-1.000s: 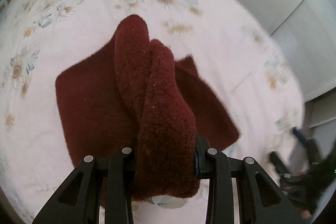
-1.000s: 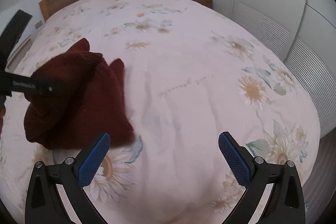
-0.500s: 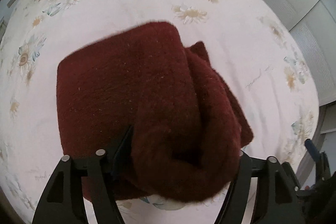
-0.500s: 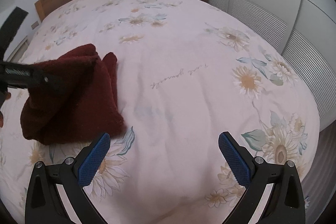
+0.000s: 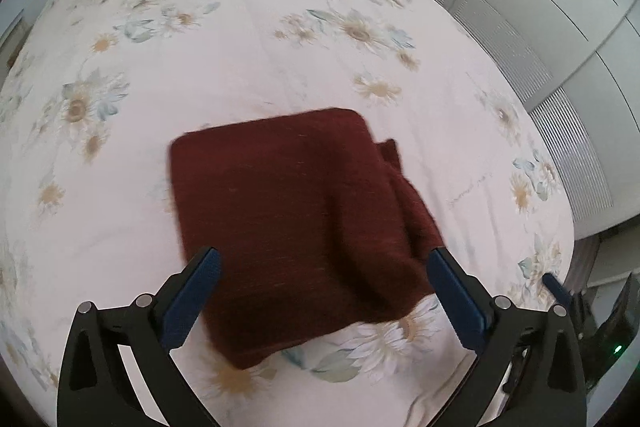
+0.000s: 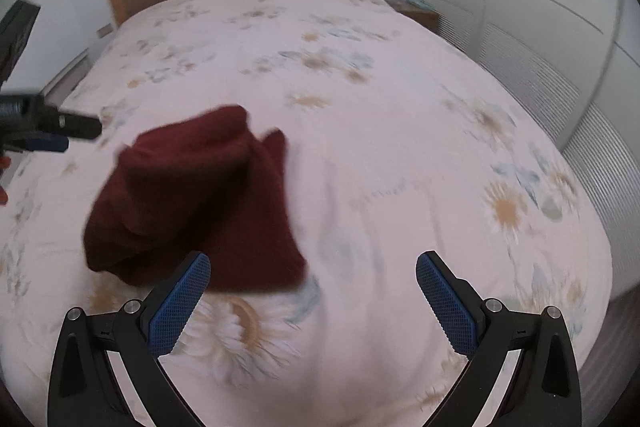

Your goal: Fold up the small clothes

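The dark red garment [image 5: 296, 219] lies folded on the bed [image 5: 280, 27]. Above it the left gripper [image 5: 320, 291] is opening, pads clear of it; the right gripper [image 6: 312, 295] beside it gapes empty. Only tidying looks left.

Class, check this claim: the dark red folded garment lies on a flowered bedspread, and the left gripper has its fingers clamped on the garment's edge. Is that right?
Not quite. The garment does lie on the flowered bedspread, but the left gripper is not clamped on it: the left wrist view shows its fingers spread wide and opening, off the cloth.
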`<move>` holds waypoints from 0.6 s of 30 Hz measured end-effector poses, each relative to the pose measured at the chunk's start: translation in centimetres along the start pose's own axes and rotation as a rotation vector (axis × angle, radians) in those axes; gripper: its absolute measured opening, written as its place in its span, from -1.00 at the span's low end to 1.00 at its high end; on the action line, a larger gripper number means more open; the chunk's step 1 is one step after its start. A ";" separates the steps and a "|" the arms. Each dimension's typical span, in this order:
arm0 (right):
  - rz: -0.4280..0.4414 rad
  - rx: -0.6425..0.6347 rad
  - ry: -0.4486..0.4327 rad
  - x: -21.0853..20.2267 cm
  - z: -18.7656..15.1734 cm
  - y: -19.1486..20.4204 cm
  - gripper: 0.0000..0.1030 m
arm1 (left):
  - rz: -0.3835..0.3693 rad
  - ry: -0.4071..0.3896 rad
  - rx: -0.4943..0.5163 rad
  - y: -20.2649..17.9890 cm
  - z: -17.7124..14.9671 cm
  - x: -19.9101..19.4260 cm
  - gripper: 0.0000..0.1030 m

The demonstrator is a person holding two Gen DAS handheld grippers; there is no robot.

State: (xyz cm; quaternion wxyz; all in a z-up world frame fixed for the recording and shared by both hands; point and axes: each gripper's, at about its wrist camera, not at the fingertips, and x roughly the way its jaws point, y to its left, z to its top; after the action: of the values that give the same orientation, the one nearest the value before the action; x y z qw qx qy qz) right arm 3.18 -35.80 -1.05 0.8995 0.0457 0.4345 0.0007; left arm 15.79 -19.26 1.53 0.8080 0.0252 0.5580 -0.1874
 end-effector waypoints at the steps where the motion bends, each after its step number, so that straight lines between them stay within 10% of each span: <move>1: 0.010 -0.013 0.007 0.0 0.7 0.5 1.00 | 0.012 -0.006 -0.004 0.7 -0.1 -0.5 0.97; 10: 0.121 -0.112 0.149 4.4 10.2 6.9 0.90 | 0.132 -0.035 -0.016 6.2 -4.4 -2.5 0.97; 18: 0.136 -0.081 0.380 11.9 9.8 9.2 0.52 | 0.119 -0.039 -0.060 8.3 -8.9 -2.6 0.97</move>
State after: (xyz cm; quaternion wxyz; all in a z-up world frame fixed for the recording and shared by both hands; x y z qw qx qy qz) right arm 18.56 -26.94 -3.54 0.8004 0.0381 0.5918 0.0875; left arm 9.81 -8.59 -0.81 0.8287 0.0305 0.5452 -0.1225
